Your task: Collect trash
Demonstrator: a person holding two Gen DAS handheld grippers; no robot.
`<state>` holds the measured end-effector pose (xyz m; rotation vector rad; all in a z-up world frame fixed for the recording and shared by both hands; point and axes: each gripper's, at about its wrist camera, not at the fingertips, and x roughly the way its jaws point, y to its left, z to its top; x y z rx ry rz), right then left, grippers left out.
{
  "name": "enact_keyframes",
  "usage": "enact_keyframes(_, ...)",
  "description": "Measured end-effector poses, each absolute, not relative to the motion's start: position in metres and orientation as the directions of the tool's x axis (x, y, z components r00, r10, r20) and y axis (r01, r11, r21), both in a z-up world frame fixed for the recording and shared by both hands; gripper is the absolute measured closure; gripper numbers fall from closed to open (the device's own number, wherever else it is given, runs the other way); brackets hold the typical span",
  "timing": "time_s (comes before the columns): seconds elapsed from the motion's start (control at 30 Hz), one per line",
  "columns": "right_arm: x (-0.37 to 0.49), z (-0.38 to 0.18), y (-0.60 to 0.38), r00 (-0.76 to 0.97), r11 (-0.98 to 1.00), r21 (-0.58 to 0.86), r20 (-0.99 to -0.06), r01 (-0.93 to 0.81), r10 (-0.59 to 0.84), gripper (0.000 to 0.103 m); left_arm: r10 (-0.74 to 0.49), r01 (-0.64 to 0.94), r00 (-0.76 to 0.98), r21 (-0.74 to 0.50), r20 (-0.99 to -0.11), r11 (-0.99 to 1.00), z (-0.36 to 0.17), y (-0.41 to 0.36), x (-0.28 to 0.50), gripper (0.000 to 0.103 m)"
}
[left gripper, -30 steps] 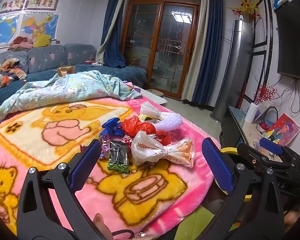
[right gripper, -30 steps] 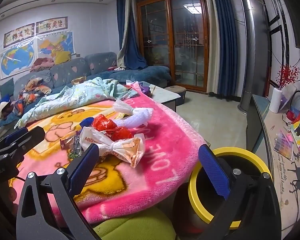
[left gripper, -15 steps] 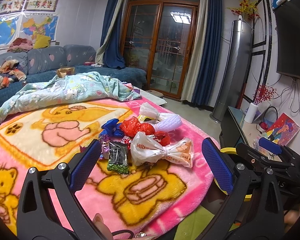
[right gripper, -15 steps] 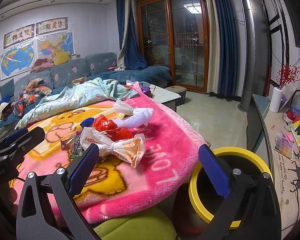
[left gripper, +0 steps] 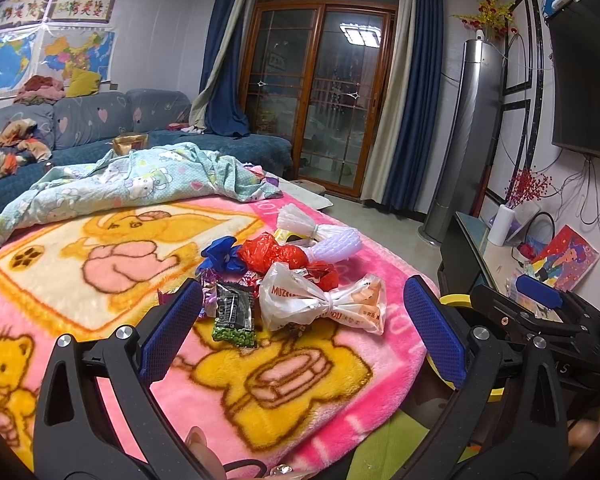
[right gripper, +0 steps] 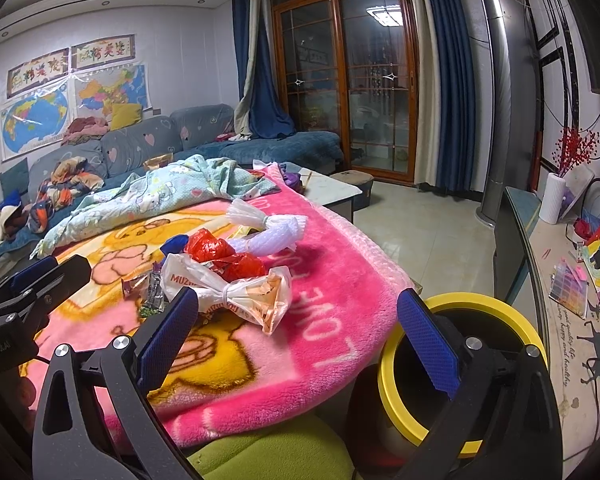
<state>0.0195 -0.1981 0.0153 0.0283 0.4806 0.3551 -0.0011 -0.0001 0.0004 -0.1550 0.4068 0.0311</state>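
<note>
Heap of trash straight ahead of the left claw (left gripper: pixel 302 326), just past its tips: knotted translucent white plastic bag (left gripper: pixel 320 300) nearest, crumpled red plastic bag (left gripper: pixel 274 252) behind, black snack packet showing green peas (left gripper: pixel 234 314) toward the left finger, white foam netting (left gripper: pixel 324 236) furthest out. All resting on the pink cartoon fleece blanket (left gripper: pixel 340 380) draped over the surface. Left claw wide open, nothing held. Right claw (right gripper: pixel 296 332) equally wide, empty, with the yellow-rimmed black bin (right gripper: pixel 496 312) behind its right finger.

Risks, by judgement: slippery film sliding out of a shallow pinch; fingers snagging fleece along with the bag; small wrappers scattering if the heap gets nudged; a drop missing the bin, since it sits low beside the blanket edge.

Hard to read: purple foil wrappers (left gripper: pixel 210 294) half buried under the heap; bin interior dark, contents unknown; bin mostly blocked in the left view.
</note>
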Motion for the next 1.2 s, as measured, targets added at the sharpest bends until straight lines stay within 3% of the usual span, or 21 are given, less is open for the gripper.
enact_keyframes(0.67,0.016,0.018,-0.192,0.814,0.925,0.105,-0.446,-0.364,0.371,0.006,0.005,-0.076,0.914,-0.16,-0.405,0.984,0.003,0.002,-0.003,0.01)
enact_keyframes(1.2,0.04,0.022,-0.152,0.736,0.868,0.09,-0.492,-0.489,0.465,0.006,0.082,-0.199,0.894,-0.226,-0.44,0.954,-0.001,0.062,0.012,0.01)
